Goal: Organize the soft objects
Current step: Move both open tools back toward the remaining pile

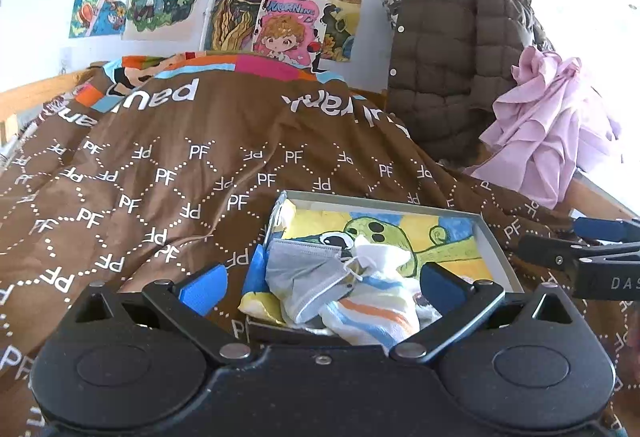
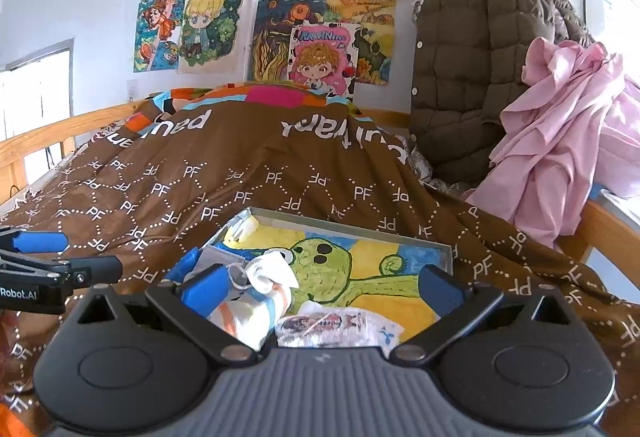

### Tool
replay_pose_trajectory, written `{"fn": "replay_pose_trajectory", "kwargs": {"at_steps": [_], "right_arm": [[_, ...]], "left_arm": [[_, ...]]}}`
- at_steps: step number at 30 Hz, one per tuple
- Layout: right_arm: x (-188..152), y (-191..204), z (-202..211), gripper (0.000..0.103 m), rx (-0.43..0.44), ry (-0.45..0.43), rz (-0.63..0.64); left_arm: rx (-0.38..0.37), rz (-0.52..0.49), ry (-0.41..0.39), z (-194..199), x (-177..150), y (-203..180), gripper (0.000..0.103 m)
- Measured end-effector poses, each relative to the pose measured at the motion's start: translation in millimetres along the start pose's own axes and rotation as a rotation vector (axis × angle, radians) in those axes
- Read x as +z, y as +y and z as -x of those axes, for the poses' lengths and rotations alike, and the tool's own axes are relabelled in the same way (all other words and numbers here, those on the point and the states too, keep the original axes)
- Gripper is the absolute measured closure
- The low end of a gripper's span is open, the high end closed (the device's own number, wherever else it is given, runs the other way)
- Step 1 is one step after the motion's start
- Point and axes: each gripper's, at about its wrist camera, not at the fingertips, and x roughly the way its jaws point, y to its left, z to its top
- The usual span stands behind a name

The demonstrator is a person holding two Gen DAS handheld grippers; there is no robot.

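Hovering over a bed's brown quilt [image 1: 168,173], the left tool [image 1: 320,283] and right tool [image 2: 322,289] both stand spread wide, pinching nothing. Directly ahead and below lies the shallow box [image 1: 494,237], its long side running across both views. Inside rest a grey face mask [image 1: 308,277] draped on a striped cloth [image 1: 368,305] and a printed packet [image 2: 324,325]; the pile sits nearer the left tool, the packet nearer the right.

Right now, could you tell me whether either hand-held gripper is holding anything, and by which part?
Nothing is held. The left hand-held gripper and right hand-held gripper both stand wide open above the box, with the face mask and striped cloth lying loose inside.
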Motion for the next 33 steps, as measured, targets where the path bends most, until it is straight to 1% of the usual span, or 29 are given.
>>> {"fn": "replay_pose_trajectory", "kwargs": {"at_steps": [4, 8, 18, 27, 33], "right_arm": [[-6.8, 2.1, 18.0, 0.000, -0.007, -0.001, 0.022], [-13.7, 6.9, 36.7, 0.000, -0.016, -0.015, 0.047], [-39.7, 16.8, 82.4, 0.000, -0.030, -0.055, 0.088], [-70.8, 12.0, 109.7, 0.000, -0.028, -0.023, 0.050], [-90.5, 9.9, 118.0, 0.000, -0.049, 0.001, 0.053]], "left_arm": [[0.029, -0.030, -0.045, 20.3, -14.0, -9.0, 0.001], [0.040, -0.036, -0.051, 37.2, -25.1, -17.2, 0.001], [0.006, -0.005, -0.021, 74.3, -44.8, -35.8, 0.001], [0.019, 0.045, 0.019, 102.4, -71.8, -43.8, 0.001], [0.003, 0.034, 0.071, 112.8, -89.8, -49.5, 0.001]]}}
